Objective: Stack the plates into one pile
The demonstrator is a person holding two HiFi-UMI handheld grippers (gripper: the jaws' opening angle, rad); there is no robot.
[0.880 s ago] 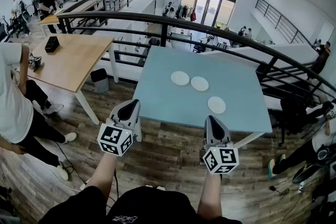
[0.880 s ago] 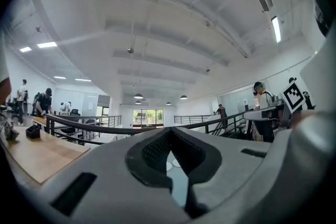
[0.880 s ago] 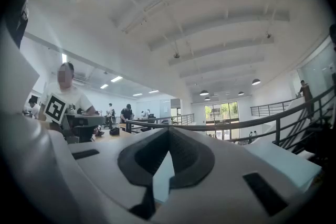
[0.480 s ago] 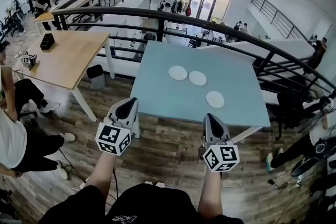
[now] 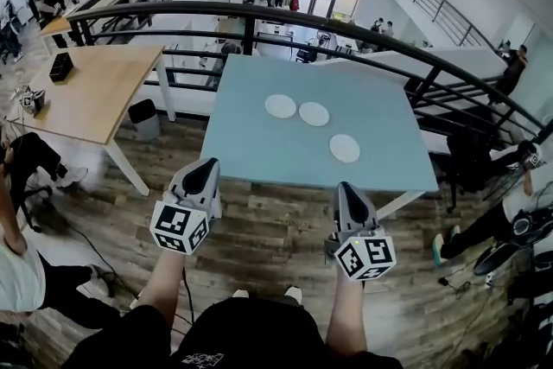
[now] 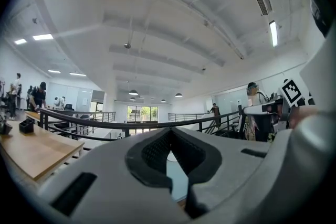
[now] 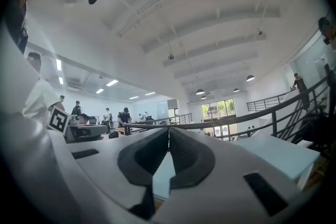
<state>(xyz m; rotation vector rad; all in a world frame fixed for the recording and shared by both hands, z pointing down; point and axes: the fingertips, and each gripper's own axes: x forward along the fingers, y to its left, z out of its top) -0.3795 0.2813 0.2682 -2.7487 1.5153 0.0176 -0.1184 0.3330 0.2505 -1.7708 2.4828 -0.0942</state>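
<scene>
Left tool (image 5: 210, 166), right tool (image 5: 345, 189) closed; three plates (image 5: 314, 113) unstacked on table (image 5: 259, 153).

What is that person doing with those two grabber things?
A person stands before a light blue table, holding a left gripper and a right gripper, both with jaws shut on nothing. Three white plates lie singly on it: the far left plate, the middle plate beside it and the near plate. Neither gripper touches one, so no pile is started yet.
</scene>
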